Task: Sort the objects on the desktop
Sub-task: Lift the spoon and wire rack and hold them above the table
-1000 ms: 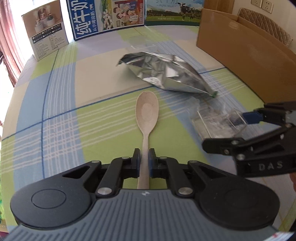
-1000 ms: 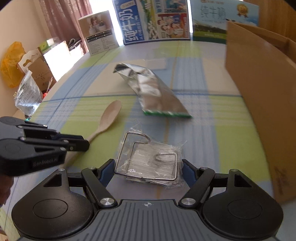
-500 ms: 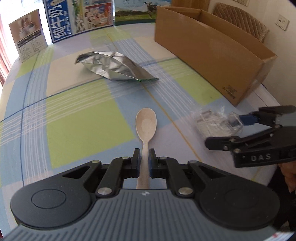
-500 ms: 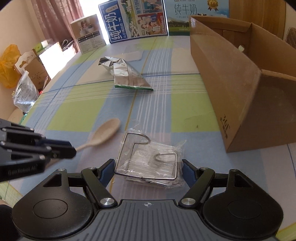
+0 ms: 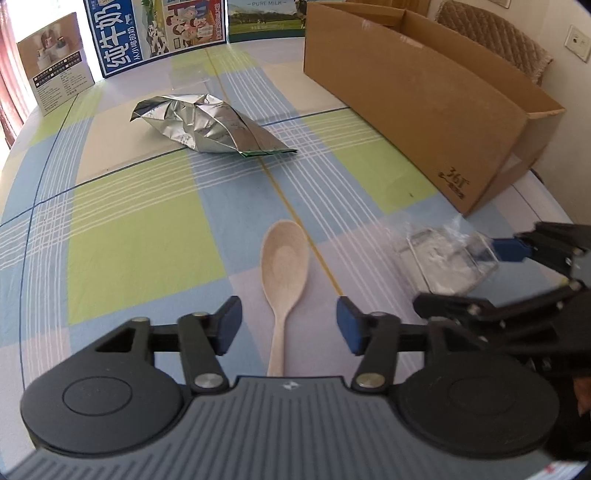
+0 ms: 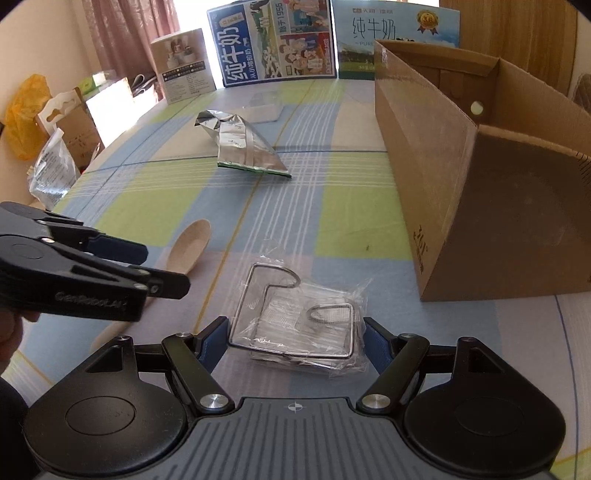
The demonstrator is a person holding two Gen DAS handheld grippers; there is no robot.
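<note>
A pale wooden spoon (image 5: 284,258) lies flat on the checked tablecloth, bowl pointing away. My left gripper (image 5: 289,326) straddles its handle; its jaws are opening and the blue pads stand clear on both sides. From the right wrist view the left gripper (image 6: 164,267) shows at the left, over the spoon (image 6: 190,243). My right gripper (image 6: 295,341) is shut on a clear plastic packet holding a wire rack (image 6: 306,317), one pad against each side. The packet (image 5: 443,254) and right gripper (image 5: 465,277) also appear at the right of the left wrist view.
A crumpled silver foil bag (image 5: 207,123) lies further back on the table. An open cardboard box (image 6: 461,184) stands along the right side. Milk cartons (image 5: 155,33) and a small printed box (image 5: 55,70) line the far edge. Bags sit off the table's left (image 6: 48,177).
The left jaws have opened and let go of the spoon, which now lies on the cloth. Both grippers came back from the foil bag toward the near end of the box, the right still carrying the packet.
</note>
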